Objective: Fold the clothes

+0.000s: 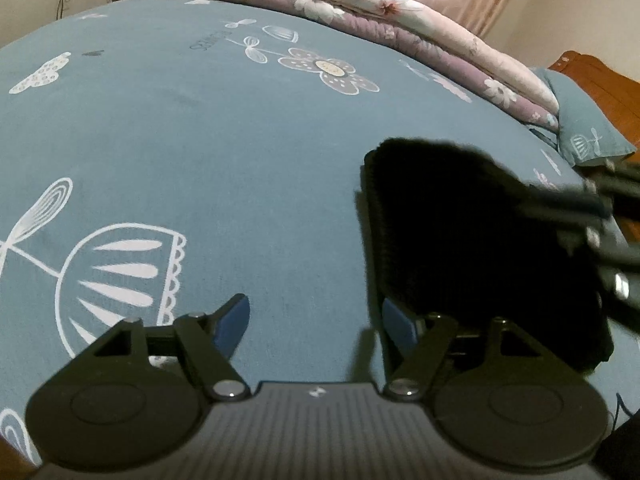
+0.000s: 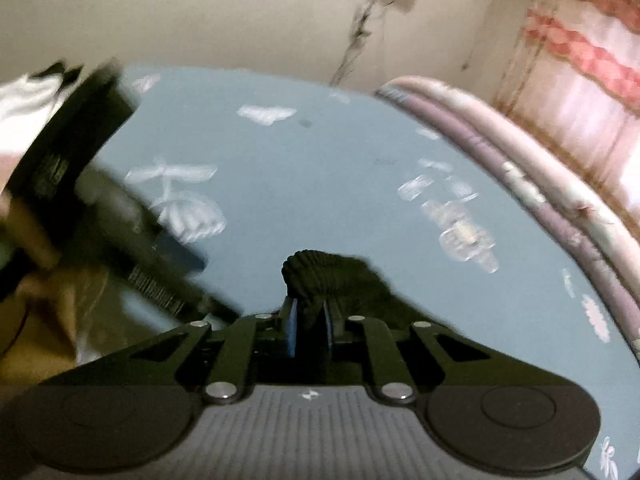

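Observation:
A black ribbed garment (image 1: 460,240) lies folded on the blue patterned bedsheet (image 1: 200,140), to the right in the left wrist view. My left gripper (image 1: 316,328) is open and empty just above the sheet, its right finger beside the garment's left edge. My right gripper (image 2: 311,330) is shut on a bunched edge of the black garment (image 2: 324,276). The right gripper also shows blurred at the right edge of the left wrist view (image 1: 600,216), over the garment. The left gripper appears blurred at the left of the right wrist view (image 2: 120,216).
A rolled pink and purple floral quilt (image 1: 400,20) lies along the far side of the bed. A blue pillow (image 1: 588,128) and a wooden headboard (image 1: 600,80) are at the far right. A pink curtain (image 2: 580,100) hangs behind the bed.

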A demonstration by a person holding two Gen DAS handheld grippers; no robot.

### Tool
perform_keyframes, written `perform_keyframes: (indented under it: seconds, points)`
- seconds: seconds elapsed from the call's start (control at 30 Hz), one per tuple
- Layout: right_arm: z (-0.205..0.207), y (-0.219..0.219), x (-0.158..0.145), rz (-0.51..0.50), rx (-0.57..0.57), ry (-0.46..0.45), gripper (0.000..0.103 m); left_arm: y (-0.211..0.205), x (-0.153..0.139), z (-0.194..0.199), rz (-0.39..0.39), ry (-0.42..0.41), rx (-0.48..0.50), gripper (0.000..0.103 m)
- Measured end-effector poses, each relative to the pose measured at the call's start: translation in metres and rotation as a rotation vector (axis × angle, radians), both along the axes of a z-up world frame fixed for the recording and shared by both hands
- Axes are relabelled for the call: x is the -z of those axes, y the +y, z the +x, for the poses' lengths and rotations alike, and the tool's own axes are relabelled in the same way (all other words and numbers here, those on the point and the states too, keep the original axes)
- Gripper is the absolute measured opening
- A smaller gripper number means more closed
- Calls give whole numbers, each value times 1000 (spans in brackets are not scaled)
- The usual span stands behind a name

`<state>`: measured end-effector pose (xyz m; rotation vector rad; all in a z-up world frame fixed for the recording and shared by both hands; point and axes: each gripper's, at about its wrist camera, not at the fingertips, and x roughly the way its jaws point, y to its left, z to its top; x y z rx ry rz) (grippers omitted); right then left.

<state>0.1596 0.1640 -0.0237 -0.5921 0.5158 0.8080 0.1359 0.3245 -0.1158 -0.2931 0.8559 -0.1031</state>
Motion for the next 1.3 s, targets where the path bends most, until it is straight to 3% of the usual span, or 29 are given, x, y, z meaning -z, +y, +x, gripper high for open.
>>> perform_keyframes:
  seconds: [0.13, 0.3, 0.37, 0.43, 0.5, 1.0, 1.07, 1.1, 1.3]
  points:
    - [0, 14, 31, -62, -18, 66, 16, -1, 0, -1, -5, -3, 2, 74]
    - [-8, 22, 56, -102, 4, 51, 20, 0, 0, -4, -5, -3, 8, 75]
    - [-10, 23, 54, -108, 8, 53, 28, 1, -2, -7, 0, -6, -2, 75]
    - [-14, 22, 51, -120, -2, 51, 46, 4, -4, -9, 1, -14, -8, 75]
    - [-26, 19, 52, -145, -9, 17, 50, 9, -7, -11, -4, -26, -25, 75]
    - [-49, 39, 86, -393, -35, -196, 50, 10, -15, -8, -5, -42, -42, 76]
    - [-46, 41, 86, -392, -40, -171, 38, 12, -15, -7, -9, -40, -49, 76]
    - [-41, 40, 84, -380, -35, -146, 24, 12, -16, -7, -7, -39, -50, 76]
    - [-33, 26, 51, -289, -62, -87, 17, 13, -19, -7, 4, -39, -49, 76]
